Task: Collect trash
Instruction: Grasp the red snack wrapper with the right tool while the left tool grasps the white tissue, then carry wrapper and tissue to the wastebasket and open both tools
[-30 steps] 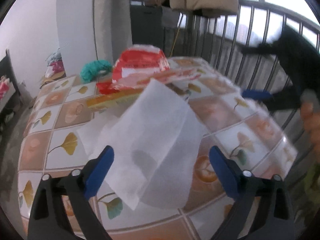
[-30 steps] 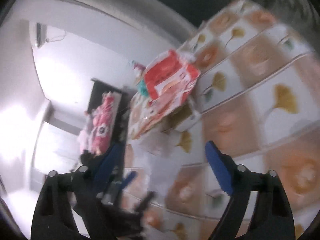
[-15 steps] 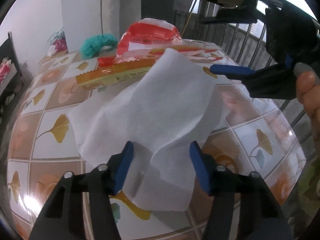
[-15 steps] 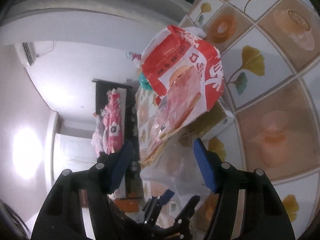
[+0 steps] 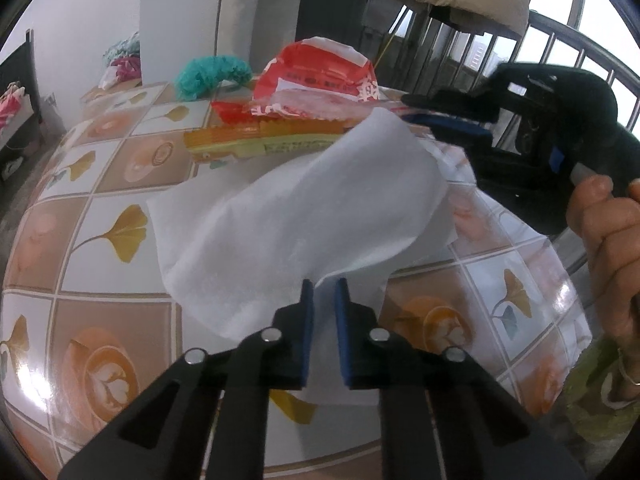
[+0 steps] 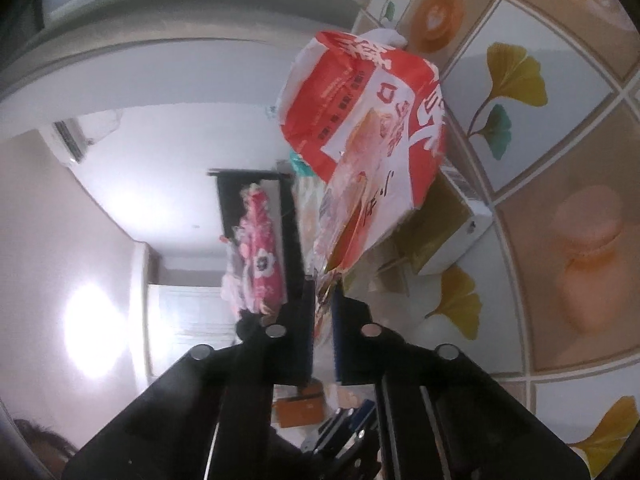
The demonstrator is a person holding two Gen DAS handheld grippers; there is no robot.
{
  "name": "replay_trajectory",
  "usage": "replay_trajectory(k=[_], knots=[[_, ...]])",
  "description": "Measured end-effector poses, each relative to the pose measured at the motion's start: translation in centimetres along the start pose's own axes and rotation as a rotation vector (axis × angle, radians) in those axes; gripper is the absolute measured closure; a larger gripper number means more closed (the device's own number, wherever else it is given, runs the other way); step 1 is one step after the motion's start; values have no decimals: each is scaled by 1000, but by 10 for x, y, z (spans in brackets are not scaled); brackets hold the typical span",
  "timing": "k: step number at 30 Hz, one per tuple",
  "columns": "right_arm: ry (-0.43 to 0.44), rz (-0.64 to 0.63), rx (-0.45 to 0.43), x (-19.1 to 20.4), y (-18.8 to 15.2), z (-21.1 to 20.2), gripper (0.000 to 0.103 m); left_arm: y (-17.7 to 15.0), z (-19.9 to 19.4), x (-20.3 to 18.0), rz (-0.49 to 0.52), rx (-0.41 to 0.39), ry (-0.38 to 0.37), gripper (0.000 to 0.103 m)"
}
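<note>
Between the left hand-held gripper [image 5: 324, 286] pads, white tissue [image 5: 304, 216] pinched, right hand-held gripper [image 6: 322, 290] clamping red wrapper [image 6: 368, 128]

A glossy tiled tabletop [image 5: 120, 168] with ginkgo-leaf and latte patterns carried a white tissue sheet [image 5: 296, 220] near its front, a red snack wrapper [image 5: 320, 84] and yellow packet [image 5: 256, 140] farther back, teal yarn [image 5: 212, 74] at the far edge
</note>
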State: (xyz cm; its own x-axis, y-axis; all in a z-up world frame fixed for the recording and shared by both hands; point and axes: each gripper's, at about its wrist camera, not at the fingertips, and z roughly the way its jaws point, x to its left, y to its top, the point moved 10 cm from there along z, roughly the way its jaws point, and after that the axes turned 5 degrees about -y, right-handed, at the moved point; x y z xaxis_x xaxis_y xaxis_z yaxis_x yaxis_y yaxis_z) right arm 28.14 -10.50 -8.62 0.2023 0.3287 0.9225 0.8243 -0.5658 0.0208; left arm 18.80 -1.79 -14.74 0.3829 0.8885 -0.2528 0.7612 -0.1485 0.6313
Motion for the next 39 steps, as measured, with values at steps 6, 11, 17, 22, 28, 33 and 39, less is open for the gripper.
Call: replay_trajectory(k=[6,11,17,22,28,33,39], knots=[[29,16,41,-3,-20,-23,100,-2,-3,6,-39,-1,-22,97],[30,51,31,-19,-30,-47,100,0,-8,12,-68,-17,-25,99],[45,84,-12,-32,-32,-77,101,3,-17,12,-76,-36,-31,102],[84,80,-47,-31,-31,-97,101,7,-30,8,-68,-58,-28,102],[123,63,-80,-26,-29,-110,101,15,-52,-1,-48,-96,-25,102],[141,43,-89,-18,-29,-111,101,19,-69,-12,-24,-119,-30,102],[152,12,-102,-13,-40,-122,101,27,-96,-30,-2,-167,-52,102]])
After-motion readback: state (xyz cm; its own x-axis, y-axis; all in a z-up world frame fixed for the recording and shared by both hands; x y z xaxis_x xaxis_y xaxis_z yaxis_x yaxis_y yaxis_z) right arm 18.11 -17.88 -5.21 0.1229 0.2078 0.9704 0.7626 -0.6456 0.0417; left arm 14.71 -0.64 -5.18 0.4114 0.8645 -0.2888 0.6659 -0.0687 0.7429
